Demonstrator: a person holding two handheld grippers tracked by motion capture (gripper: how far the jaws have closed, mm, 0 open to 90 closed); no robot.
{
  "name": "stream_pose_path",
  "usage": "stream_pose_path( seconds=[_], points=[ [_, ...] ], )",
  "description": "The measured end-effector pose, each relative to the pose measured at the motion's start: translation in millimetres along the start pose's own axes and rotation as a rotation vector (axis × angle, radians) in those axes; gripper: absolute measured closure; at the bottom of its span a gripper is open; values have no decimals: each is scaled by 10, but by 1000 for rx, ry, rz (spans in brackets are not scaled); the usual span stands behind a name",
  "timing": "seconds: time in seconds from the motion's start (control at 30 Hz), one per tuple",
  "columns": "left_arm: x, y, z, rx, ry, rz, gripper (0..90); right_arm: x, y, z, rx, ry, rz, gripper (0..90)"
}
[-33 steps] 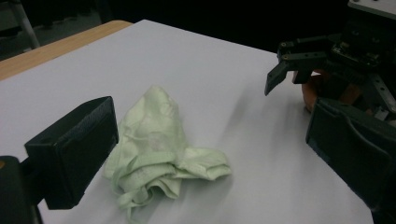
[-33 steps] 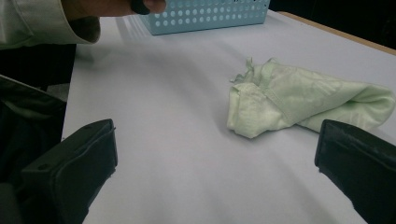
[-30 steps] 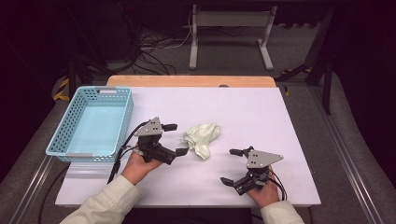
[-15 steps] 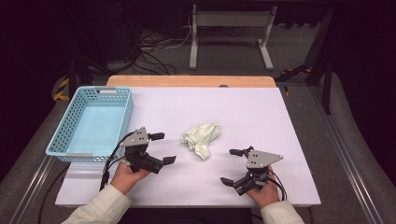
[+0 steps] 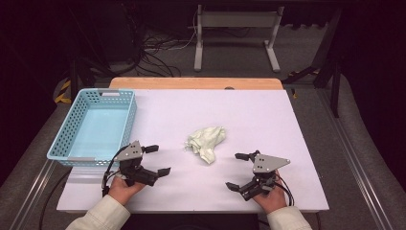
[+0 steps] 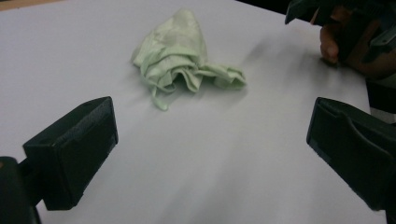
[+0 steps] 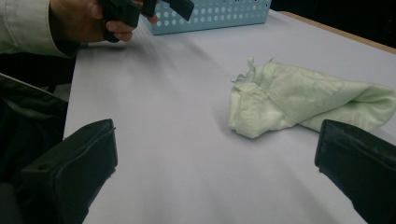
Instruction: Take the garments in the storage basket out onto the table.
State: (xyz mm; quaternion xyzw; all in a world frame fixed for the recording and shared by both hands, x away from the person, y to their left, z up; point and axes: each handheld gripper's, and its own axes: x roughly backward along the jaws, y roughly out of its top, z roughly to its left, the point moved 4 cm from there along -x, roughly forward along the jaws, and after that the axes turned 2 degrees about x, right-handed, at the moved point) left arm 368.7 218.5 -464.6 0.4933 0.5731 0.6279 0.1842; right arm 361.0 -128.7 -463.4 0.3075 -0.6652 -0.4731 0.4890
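White table [image 5: 287, 124] with blue basket [image 5: 67, 136] at its left edge, empty; crumpled pale green cloth [image 5: 207, 141] lies mid-table, apart from both grippers. Left gripper [image 5: 154, 160] has pulled back from beside the cloth toward the near edge, jaws spread, nothing held. Right gripper [image 5: 236, 171] rests near the front edge, jaws also spread and empty; likely no grasp yet begun

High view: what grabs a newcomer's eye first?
The crumpled pale green cloth lying alone mid-table on the white table top, apart from everything else. Next, the light blue perforated basket at the table's left edge, nothing in it. Then the two hand-held grippers at the near edge, left gripper and right gripper, both open and holding nothing, flanking the cloth.
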Motion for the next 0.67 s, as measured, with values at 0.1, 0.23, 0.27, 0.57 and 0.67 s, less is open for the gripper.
stream_pose_path(
  seconds=[0.1, 0.23, 0.27, 0.57, 0.67],
  points=[
    [16, -104, -7, -2, 15, 11, 20, 0, -1, -1, -2, 1, 0, 0],
    [44, -119, -4, -4, 34, -20, 13, -2, -1, 1, -1, 2, 1, 0],
    [44, -120, -2, 5, 31, -28, 12, -2, -1, 1, -1, 2, 1, 0],
    [14, -130, 12, -3, 37, -13, 8, -6, -2, 2, -2, 5, 2, 0],
    [0, -132, 20, 7, 34, -8, 8, -3, -1, -1, -3, 1, -1, 0]
  ],
)
